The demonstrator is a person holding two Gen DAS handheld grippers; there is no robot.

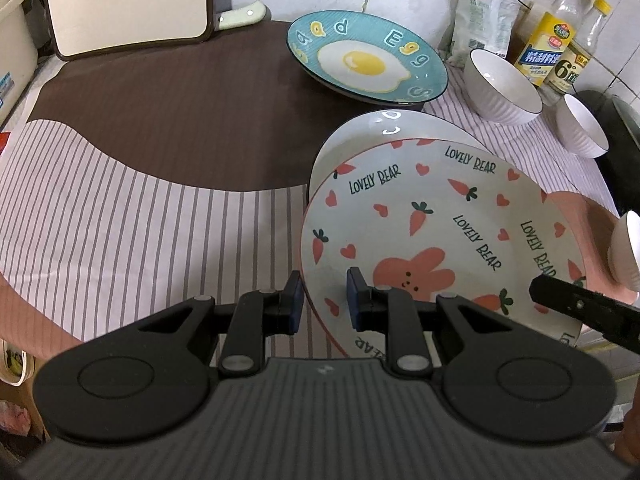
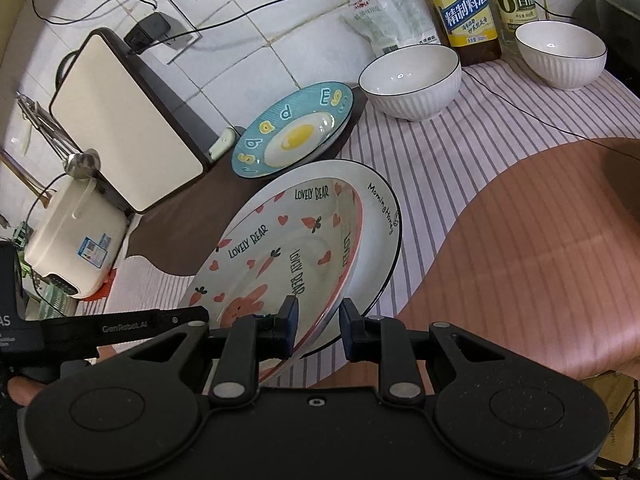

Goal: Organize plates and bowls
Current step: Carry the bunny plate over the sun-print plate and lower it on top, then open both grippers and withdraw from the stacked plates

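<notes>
Bear plate point(image 1: 440, 236) rests tilted over white plate point(image 2: 380, 240).

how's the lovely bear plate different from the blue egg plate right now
The lovely bear plate is white with pink carrots, hearts and a bunny; the blue egg plate is teal with a fried egg and letters.

The bear plate sits over a white black-rimmed plate, tilted; the egg plate sits alone farther back by the wall.

The left gripper and right gripper each straddle the bear plate's rim; nothing touches the egg plate.

Both are round and empty.
</notes>
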